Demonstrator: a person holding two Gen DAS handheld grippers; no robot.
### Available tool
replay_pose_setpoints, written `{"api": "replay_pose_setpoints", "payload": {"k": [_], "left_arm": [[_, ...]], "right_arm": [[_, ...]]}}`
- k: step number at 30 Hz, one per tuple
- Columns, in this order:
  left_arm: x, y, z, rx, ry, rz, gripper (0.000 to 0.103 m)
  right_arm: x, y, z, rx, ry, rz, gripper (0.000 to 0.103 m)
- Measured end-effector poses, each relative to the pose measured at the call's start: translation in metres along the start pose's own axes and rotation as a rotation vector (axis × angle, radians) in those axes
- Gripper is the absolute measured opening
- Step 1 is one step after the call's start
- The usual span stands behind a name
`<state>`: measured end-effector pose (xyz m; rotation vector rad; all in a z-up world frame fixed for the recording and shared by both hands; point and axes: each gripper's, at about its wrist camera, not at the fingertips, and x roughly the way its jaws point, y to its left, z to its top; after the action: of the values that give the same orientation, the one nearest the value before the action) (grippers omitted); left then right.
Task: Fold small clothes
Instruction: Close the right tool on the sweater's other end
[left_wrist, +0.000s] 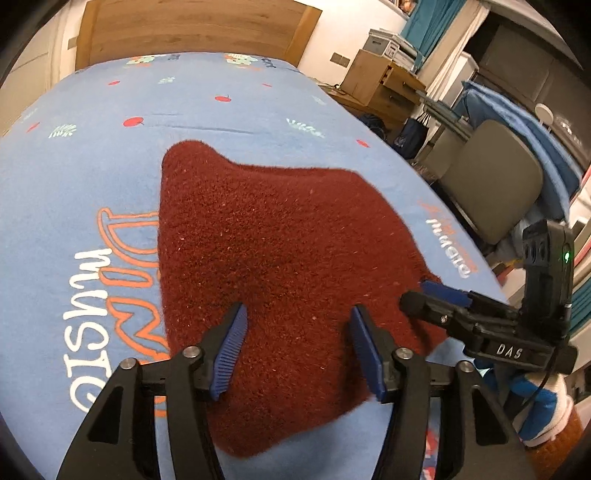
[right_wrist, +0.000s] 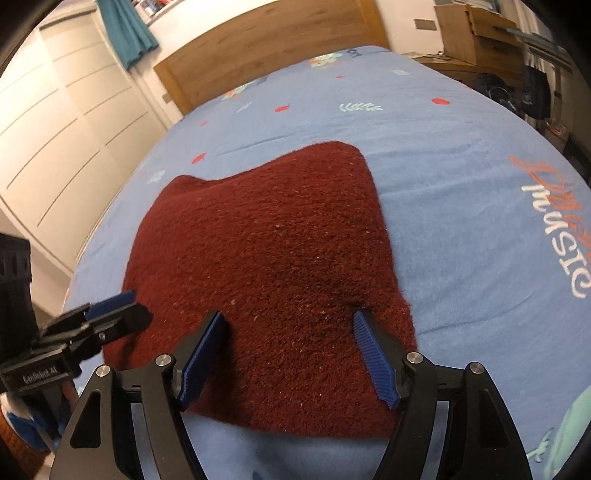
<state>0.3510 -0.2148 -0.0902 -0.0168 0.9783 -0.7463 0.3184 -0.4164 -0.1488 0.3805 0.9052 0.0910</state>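
Maroon knit, fuzzy and thick, fills the near ground of both views: the garment (left_wrist: 280, 266) lies spread on the bed (left_wrist: 92, 155), its near hem just ahead of both claws and its body running away toward the wooden headboard (left_wrist: 192, 33).

The left claw (left_wrist: 299, 314) stands released, jaws apart over the cloth with nothing pinched between its blue pads (left_wrist: 231, 347). It sits over the near left part of the hem. The right claw (right_wrist: 288, 321) is likewise released, jaws wider still, above the near right part. One right pad (right_wrist: 369, 343) seems to dent the knit at a small pucker, though whether it touches is hard to tell.

The coming move likely turns on this: the hem lies straight ahead and just under both claws, one per side, so each is nearest its own corner. A fold would carry the near edge away along the garment's long axis, toward the headboard.

The left view shows the right claw (left_wrist: 436, 295) at the garment's right edge, and a chair (left_wrist: 491, 184) beyond the bed. The right view shows the left claw (right_wrist: 122, 306) at the left edge, the far notched outline of the garment (right_wrist: 266, 236), and a wardrobe (right_wrist: 74, 110) behind.
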Motion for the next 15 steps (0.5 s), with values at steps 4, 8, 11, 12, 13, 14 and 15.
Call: {"api": "replay_pose_setpoints", "payload": {"k": [4,8,11,12,13,14,15], "left_arm": [[-0.024,0.003,0.009,0.000,-0.036,0.024,0.058],[-0.037,0.016,0.019,-0.012,-0.066,0.051,0.065],[-0.032,0.028,0.023,-0.031,-0.053,0.060,0.068],[-0.029,0.031,0.024,-0.039,-0.044,0.060,0.069],[-0.025,0.036,0.024,-0.050,-0.036,0.057,0.069],[-0.019,0.042,0.024,-0.072,-0.025,0.046,0.069],[-0.014,0.047,0.024,-0.090,-0.015,0.033,0.069]], "right_arm": [[-0.026,0.006,0.003,-0.021,-0.034,0.028,0.074],[-0.050,0.005,0.013,-0.026,-0.100,0.012,0.078],[-0.049,0.000,0.022,-0.013,-0.095,-0.017,0.080],[-0.046,-0.004,0.023,-0.001,-0.080,-0.018,0.080],[-0.038,-0.009,0.025,0.017,-0.053,-0.015,0.081],[-0.033,-0.013,0.025,0.027,-0.033,-0.009,0.081],[-0.023,-0.018,0.025,0.042,0.003,0.000,0.081]]}}
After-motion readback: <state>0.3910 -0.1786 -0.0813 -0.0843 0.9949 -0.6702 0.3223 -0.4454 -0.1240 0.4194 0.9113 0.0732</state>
